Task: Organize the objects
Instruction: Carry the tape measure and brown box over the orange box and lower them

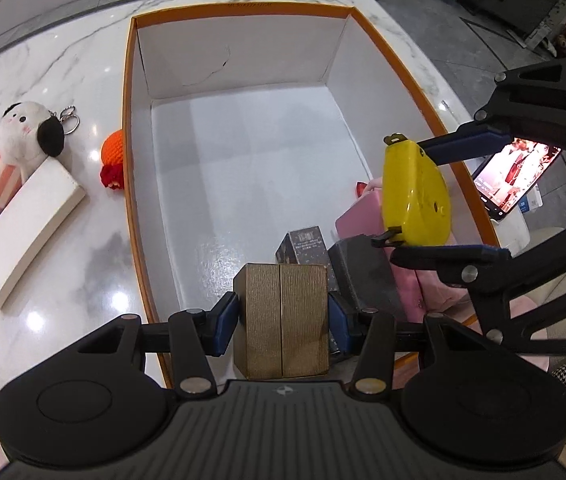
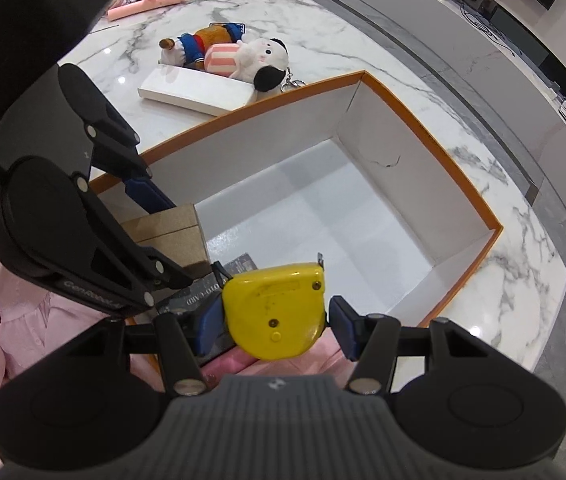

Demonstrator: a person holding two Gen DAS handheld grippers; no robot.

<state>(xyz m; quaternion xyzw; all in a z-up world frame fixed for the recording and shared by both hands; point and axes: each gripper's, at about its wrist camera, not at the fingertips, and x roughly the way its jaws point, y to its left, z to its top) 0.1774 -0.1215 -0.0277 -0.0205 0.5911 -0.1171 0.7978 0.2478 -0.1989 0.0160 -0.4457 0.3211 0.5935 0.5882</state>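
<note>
My left gripper (image 1: 283,316) is shut on a gold-brown cardboard box (image 1: 283,320), held over the near end of a large white box with an orange rim (image 1: 131,160). At the right of this view my right gripper (image 1: 419,200) is shut on a yellow tape measure (image 1: 415,192). The right wrist view shows the same tape measure (image 2: 275,312) between the blue pads of my right gripper (image 2: 276,320), with the left gripper (image 2: 163,232) and its brown box (image 2: 171,232) to the left. Below them in the big box lie a dark carton (image 1: 303,244), a grey object (image 1: 363,276) and a pink item (image 1: 359,216).
On the marble table (image 1: 63,60) left of the big box lie a white plush dog (image 1: 23,132), a flat white box (image 1: 23,236) and an orange crochet toy (image 1: 113,160). A lit phone (image 1: 515,176) stands to the right. A pink stick (image 2: 147,0) lies further back.
</note>
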